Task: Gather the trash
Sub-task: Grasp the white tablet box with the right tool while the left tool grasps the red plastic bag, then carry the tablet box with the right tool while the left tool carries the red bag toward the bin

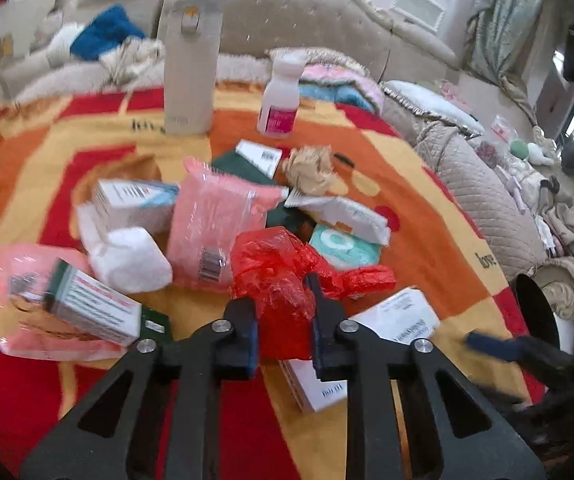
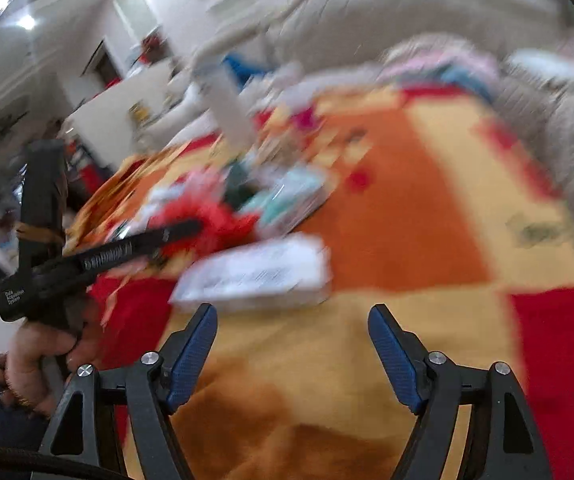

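Note:
A heap of trash lies on a red, orange and yellow blanket [image 1: 427,216]. In the left wrist view my left gripper [image 1: 283,320] is shut on a crumpled red plastic bag [image 1: 275,264] at the near edge of the heap, its blue pads pressing both sides. A white printed box [image 1: 399,320] lies just right of it. The right wrist view is blurred: my right gripper [image 2: 293,320] stands open over bare blanket, nothing between its fingers, with the white box [image 2: 255,276] just ahead. The left gripper [image 2: 191,226] reaches into the red bag [image 2: 223,220] there, held by a hand [image 2: 39,356].
The heap holds a pink packet [image 1: 211,224], a white tissue wad [image 1: 127,260], medicine boxes [image 1: 91,308], crumpled brown paper [image 1: 311,168] and a teal packet [image 1: 343,248]. A tall beige box [image 1: 191,68] and a white bottle [image 1: 281,100] stand behind. A dark-lined bin [image 1: 539,312] sits at right.

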`<state>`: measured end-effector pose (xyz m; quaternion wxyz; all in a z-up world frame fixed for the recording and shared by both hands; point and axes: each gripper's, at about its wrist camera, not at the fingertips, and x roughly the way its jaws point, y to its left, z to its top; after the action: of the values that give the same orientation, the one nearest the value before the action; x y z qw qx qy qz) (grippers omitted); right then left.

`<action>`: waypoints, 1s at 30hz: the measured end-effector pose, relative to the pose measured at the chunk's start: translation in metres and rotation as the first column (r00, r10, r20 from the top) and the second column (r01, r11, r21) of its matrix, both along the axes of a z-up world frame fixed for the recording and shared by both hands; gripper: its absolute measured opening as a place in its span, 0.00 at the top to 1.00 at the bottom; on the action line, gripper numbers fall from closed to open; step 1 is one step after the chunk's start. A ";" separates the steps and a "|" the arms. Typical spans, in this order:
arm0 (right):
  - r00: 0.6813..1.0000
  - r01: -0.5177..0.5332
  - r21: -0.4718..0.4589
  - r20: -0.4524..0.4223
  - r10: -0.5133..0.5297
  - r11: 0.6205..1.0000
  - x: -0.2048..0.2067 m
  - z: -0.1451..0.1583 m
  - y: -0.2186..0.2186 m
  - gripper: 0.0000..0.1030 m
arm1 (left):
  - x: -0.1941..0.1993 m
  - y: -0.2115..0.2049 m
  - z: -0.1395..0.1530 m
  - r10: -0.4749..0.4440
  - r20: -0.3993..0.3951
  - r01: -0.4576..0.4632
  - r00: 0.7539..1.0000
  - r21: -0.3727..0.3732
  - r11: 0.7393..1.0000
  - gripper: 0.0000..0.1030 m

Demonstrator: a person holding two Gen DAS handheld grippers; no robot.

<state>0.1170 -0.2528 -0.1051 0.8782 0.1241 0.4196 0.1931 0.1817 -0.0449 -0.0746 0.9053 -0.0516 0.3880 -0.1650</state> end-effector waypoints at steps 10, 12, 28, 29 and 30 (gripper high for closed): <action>0.996 0.018 0.218 -0.091 0.002 0.976 0.027 -0.017 0.023 0.23 | -0.014 0.068 0.036 0.224 0.132 -0.205 0.966 -0.140 0.969 0.85; 0.996 0.066 0.182 -0.074 -0.053 0.981 0.035 -0.015 0.027 0.23 | -0.015 0.078 0.038 0.251 0.132 -0.228 0.959 -0.170 0.959 0.85; 0.965 0.211 -0.391 -0.062 -0.254 0.896 0.063 -0.009 0.096 0.37 | -0.013 0.096 0.037 0.236 0.117 -0.202 0.965 -0.245 0.948 0.85; 0.969 0.204 -0.369 -0.055 -0.241 0.907 0.058 -0.008 0.088 0.45 | -0.014 0.095 0.037 0.232 0.115 -0.198 0.966 -0.247 0.949 0.85; 0.972 0.196 -0.348 -0.053 -0.228 0.917 0.056 -0.007 0.083 0.47 | -0.014 0.095 0.036 0.228 0.112 -0.195 0.967 -0.248 0.949 0.85</action>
<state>0.1734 -0.1701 -0.1121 0.8819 0.0241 0.4706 0.0153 0.1678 0.0497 -0.0385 0.9301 -0.1880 0.2940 -0.1150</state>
